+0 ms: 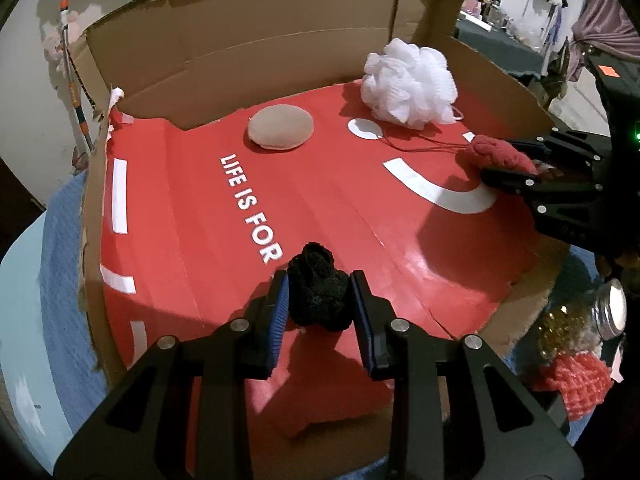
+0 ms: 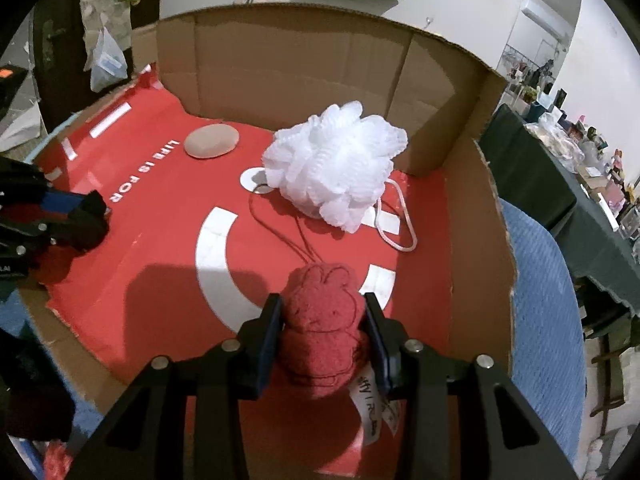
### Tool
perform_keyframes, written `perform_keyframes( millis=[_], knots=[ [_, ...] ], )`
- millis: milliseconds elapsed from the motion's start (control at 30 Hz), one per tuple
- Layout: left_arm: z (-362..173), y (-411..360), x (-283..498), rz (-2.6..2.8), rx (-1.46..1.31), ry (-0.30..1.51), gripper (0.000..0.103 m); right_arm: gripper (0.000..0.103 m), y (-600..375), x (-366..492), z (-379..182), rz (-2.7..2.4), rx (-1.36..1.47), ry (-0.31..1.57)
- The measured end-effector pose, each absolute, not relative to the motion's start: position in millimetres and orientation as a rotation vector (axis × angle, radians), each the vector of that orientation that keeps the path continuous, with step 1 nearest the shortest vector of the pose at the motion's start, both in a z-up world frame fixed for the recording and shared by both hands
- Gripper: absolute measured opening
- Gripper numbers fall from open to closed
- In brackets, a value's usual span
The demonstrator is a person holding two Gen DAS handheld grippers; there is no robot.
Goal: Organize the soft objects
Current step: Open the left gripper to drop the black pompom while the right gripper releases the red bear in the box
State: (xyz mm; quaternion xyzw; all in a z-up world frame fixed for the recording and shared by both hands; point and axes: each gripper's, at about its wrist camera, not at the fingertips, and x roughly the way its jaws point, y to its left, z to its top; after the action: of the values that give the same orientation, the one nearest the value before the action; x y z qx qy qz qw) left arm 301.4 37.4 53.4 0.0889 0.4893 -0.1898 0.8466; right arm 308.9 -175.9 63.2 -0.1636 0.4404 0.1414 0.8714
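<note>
1. Left gripper [image 1: 320,300] clamped narrowly on a black knitted piece [image 1: 318,294], pads pressing both its sides, above the red printed floor of the cardboard box [image 1: 248,40].
2. Right gripper [image 2: 323,320] closed on a red plush toy [image 2: 322,320] — white label hanging by the right pad.
3. Inside the box: white mesh bath pouf [image 2: 334,164] near the back wall, beige round pad [image 2: 211,142] well apart to its left.
4. Blue cloth [image 2: 540,300] under the box.
5. Left view only — glass jar [image 1: 580,320] beside the box.
</note>
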Motion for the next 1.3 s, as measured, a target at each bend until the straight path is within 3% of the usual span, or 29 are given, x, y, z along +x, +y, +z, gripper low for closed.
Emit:
perform_keyframes(
  millis=[700,733,767,800,967,1167,1233,1300],
  knots=[
    [51,29,312,-0.382,0.202,1.012,0.032,0.048,-173,322,60,0.293,-0.364,0.953],
    [51,29,313,-0.381,0.201,1.014,0.039,0.051,-173,323,61,0.300,-0.359,0.956],
    [50,29,313,-0.381,0.202,1.017,0.060,0.052,-173,323,61,0.305,-0.355,0.958],
    [49,28,313,-0.380,0.203,1.020,0.067,0.054,-172,322,61,0.310,-0.354,0.959],
    [51,30,311,-0.372,0.196,0.984,0.069,0.056,-172,321,62,0.315,-0.346,0.955],
    [62,29,303,-0.376,0.176,0.955,0.069,0.070,-174,311,80,0.338,-0.318,0.914],
    [70,28,296,-0.370,0.177,0.928,0.069,0.085,-173,304,89,0.335,-0.316,0.886],
    [80,29,286,-0.370,0.164,0.894,0.070,0.089,-175,294,102,0.327,-0.305,0.841]
  ],
)
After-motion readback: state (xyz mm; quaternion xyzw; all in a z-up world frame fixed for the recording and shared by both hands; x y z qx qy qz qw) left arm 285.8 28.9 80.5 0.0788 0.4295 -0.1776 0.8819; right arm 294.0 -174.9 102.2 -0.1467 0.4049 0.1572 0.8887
